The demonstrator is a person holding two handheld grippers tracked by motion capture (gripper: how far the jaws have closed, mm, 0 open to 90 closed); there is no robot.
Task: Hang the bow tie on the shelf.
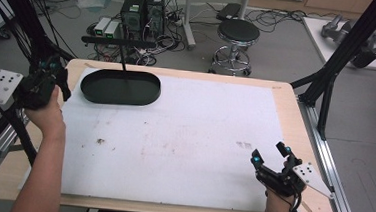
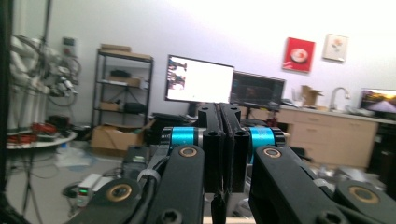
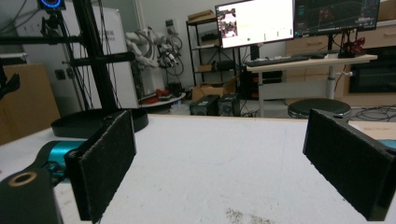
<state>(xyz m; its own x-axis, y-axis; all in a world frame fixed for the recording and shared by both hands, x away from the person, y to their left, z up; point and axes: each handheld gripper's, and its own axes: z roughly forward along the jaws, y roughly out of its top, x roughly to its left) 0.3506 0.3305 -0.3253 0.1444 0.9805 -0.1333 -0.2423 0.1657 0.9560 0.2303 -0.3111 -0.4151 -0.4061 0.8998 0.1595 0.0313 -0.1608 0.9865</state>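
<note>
My left gripper [image 1: 53, 69] is held up at the table's left edge, level with the black oval tray [image 1: 120, 87]. In the left gripper view its two black jaws are pressed flat together with nothing between them [image 2: 220, 140], and they point out over the room. My right gripper [image 1: 270, 154] rests low near the front right of the white mat [image 1: 174, 135]. Its jaws stand wide apart in the right gripper view [image 3: 219, 161], with bare mat between them. The tray [image 3: 98, 122] shows at the far left there.
A thin black post with a crossbar [image 1: 120, 43] rises from the tray. A round stool [image 1: 237, 33] and computer boxes [image 1: 142, 10] stand behind the table. Black frame legs [image 1: 340, 56] flank the right side. Small dark marks [image 1: 100, 141] dot the mat.
</note>
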